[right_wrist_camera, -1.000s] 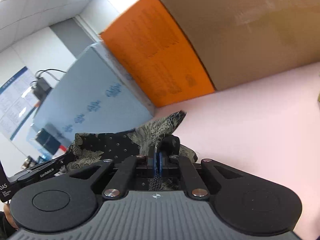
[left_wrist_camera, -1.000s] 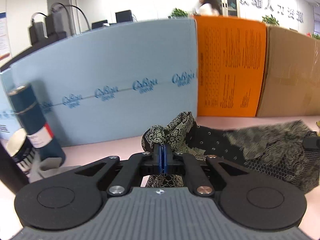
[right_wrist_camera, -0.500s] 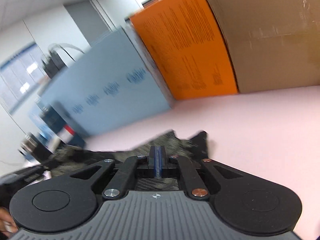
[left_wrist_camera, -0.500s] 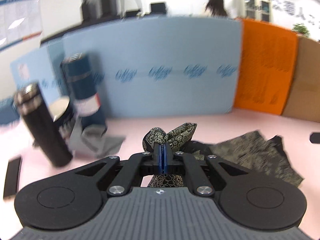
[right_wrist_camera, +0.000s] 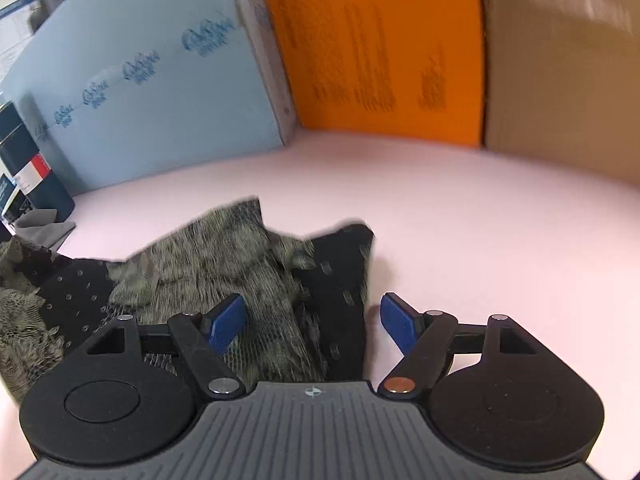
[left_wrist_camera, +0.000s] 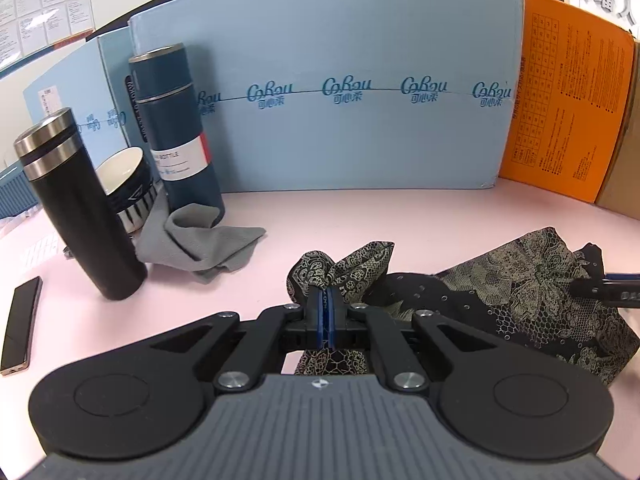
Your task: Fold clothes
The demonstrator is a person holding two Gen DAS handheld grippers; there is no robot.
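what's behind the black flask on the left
Behind the black flask stand a striped bowl and a dark teal bottle, with a grey cloth at their base. The flask covers the bowl's left side; its contents cannot be seen.

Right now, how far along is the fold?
Done: the patterned garment lies down on the pink table, bunched, not squared. In hand: the left gripper is shut on one end; the right gripper is open over the other end. Left: flatten and finish folding.
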